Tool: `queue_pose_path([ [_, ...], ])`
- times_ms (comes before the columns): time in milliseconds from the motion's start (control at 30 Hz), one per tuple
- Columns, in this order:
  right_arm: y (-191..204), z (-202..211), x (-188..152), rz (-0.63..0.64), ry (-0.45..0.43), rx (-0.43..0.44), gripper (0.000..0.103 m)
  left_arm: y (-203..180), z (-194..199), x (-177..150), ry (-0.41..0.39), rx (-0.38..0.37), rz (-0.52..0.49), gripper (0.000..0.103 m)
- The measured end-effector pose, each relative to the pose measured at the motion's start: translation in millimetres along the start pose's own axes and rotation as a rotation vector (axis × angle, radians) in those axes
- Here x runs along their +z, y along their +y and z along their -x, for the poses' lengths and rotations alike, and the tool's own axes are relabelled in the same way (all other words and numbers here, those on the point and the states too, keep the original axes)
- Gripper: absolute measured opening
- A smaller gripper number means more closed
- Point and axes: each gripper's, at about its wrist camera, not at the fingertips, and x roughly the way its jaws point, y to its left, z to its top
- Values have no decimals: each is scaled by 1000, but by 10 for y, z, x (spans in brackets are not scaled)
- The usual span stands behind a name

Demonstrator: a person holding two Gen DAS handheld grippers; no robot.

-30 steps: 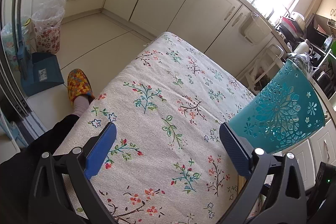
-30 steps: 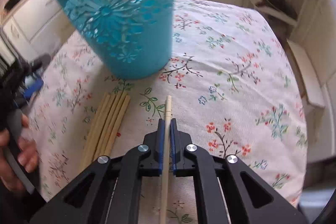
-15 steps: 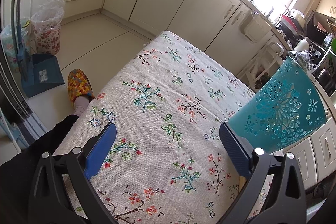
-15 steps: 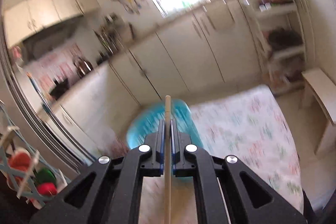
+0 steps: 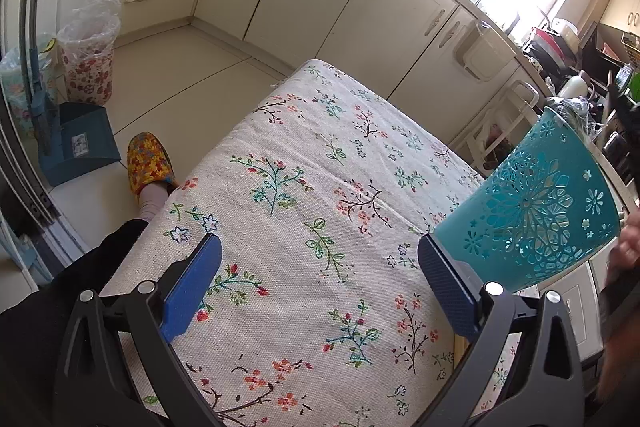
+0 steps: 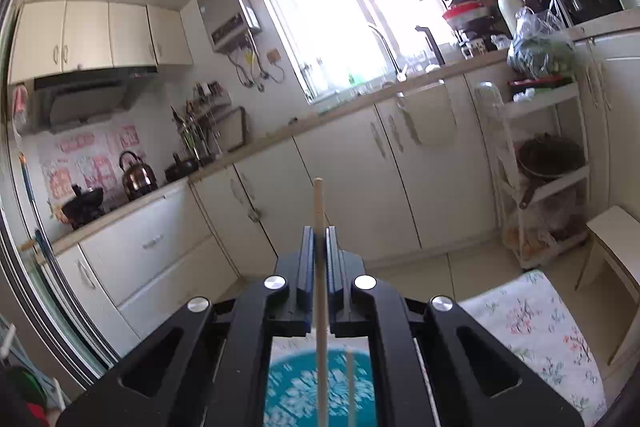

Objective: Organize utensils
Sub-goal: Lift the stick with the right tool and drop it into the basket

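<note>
My right gripper (image 6: 319, 233) is shut on a wooden chopstick (image 6: 319, 211) and holds it upright, tip pointing up toward the kitchen. Its lower end hangs over the teal perforated holder (image 6: 304, 387), seen below the gripper body. A second chopstick (image 6: 350, 383) stands in that holder. In the left wrist view the teal holder (image 5: 536, 211) stands at the table's right side, just beyond my right finger. My left gripper (image 5: 316, 275) is open and empty above the floral tablecloth (image 5: 304, 195).
Cream cabinets and a counter (image 6: 360, 147) run behind the table. A white shelf rack (image 6: 540, 179) stands at the right. On the floor left of the table are a blue dustpan (image 5: 76, 143), a lined bin (image 5: 88, 63) and my slippered foot (image 5: 148, 163).
My right gripper has lifted the chopstick off the table, swung it upright and brought it over the teal holder. The left gripper has stayed open in place.
</note>
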Motion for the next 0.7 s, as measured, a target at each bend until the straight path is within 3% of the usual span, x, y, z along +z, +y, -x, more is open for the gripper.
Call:
queue_pose_path([
  [167, -85, 104, -237, 26, 102, 10, 9, -5, -6, 4, 0, 0, -1, 95],
  [367, -86, 787, -351, 27, 130, -9, 18, -38, -22, 8, 4, 9, -12, 95],
  [433, -129, 986, -550, 10, 204, -39, 18, -43, -24, 9, 5, 13, -16, 95],
  [600, -113, 1054, -1342, 31, 528, -46, 14, -57, -18, -7, 8, 18, -26, 95],
  [700, -79, 910, -1565, 42, 621, -64, 12, -90, -33, -12, 17, 34, -43, 95],
])
